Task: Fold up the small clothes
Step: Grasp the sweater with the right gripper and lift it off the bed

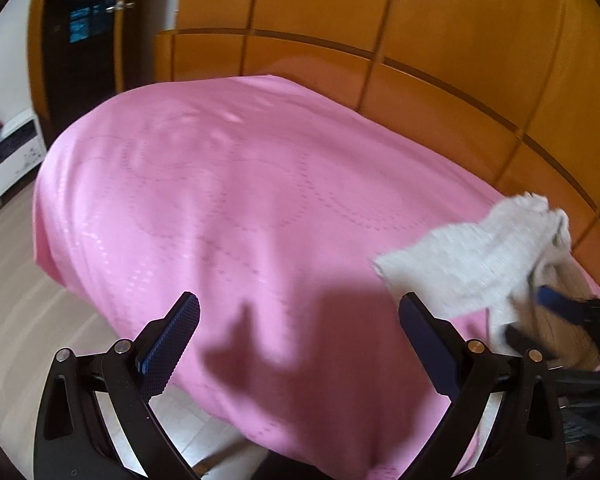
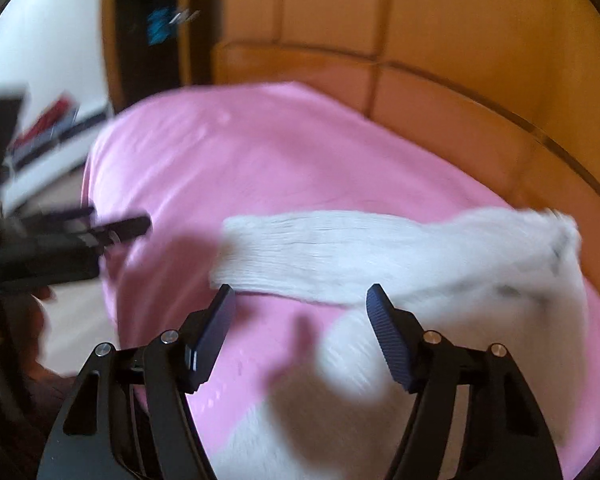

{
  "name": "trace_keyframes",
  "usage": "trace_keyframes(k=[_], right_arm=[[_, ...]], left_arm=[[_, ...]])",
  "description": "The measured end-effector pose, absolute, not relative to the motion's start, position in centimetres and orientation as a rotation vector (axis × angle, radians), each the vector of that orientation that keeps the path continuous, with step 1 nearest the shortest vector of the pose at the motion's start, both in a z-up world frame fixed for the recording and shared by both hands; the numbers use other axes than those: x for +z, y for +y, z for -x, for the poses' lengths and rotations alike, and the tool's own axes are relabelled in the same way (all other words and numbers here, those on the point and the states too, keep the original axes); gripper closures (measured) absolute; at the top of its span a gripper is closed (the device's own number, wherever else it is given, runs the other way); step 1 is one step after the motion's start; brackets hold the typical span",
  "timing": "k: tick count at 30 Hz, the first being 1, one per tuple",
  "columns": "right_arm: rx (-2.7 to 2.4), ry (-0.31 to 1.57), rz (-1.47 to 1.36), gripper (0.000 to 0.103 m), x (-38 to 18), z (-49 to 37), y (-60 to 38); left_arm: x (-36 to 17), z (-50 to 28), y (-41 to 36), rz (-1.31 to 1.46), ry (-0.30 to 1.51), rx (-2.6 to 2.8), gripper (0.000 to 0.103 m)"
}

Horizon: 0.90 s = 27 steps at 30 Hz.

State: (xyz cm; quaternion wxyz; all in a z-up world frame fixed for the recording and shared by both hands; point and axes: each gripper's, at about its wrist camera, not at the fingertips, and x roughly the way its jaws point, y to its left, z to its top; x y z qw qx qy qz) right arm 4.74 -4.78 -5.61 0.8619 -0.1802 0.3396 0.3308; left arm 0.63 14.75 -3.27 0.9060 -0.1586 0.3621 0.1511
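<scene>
A pale grey-white small garment [image 2: 380, 248] lies blurred across the right side of the pink sheet [image 2: 228, 160]. One part stretches left as a flat band and another hangs toward the camera. My right gripper [image 2: 301, 292] hovers just before it with its jaws apart. The cloth runs behind and under the right finger, and neither pad presses on it. In the left wrist view the garment [image 1: 472, 256] bunches at the right edge around the right gripper [image 1: 540, 320]. My left gripper [image 1: 300, 300] is open over bare pink sheet [image 1: 228, 200], holding nothing.
Orange-brown wooden panels [image 1: 420, 20] curve behind and to the right of the sheet. A dark doorway [image 1: 80, 40] and a white low shelf [image 1: 12, 152] stand at the left. Pale wood floor [image 1: 16, 300] shows beyond the sheet's left edge.
</scene>
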Motion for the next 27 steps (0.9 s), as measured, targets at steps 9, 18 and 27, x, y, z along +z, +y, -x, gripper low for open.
trace_keyframes(k=[9, 18, 27], right_arm=[[0.717, 0.825, 0.489, 0.090, -9.0, -9.0, -1.3], [0.397, 0.621, 0.080, 0.093, 3.7, -10.7, -19.7], [-0.278, 0.542, -0.167, 0.103, 8.3, -11.5, -46.5]], left_arm=[[-3.9, -0.4, 15.2, 0.352, 0.767, 0.263, 0.004], [-3.8, -1.6, 8.2, 0.267, 0.797, -0.114, 0.004], [-6.7, -2.8, 0.1, 0.074, 0.942, -0.362, 0.009]])
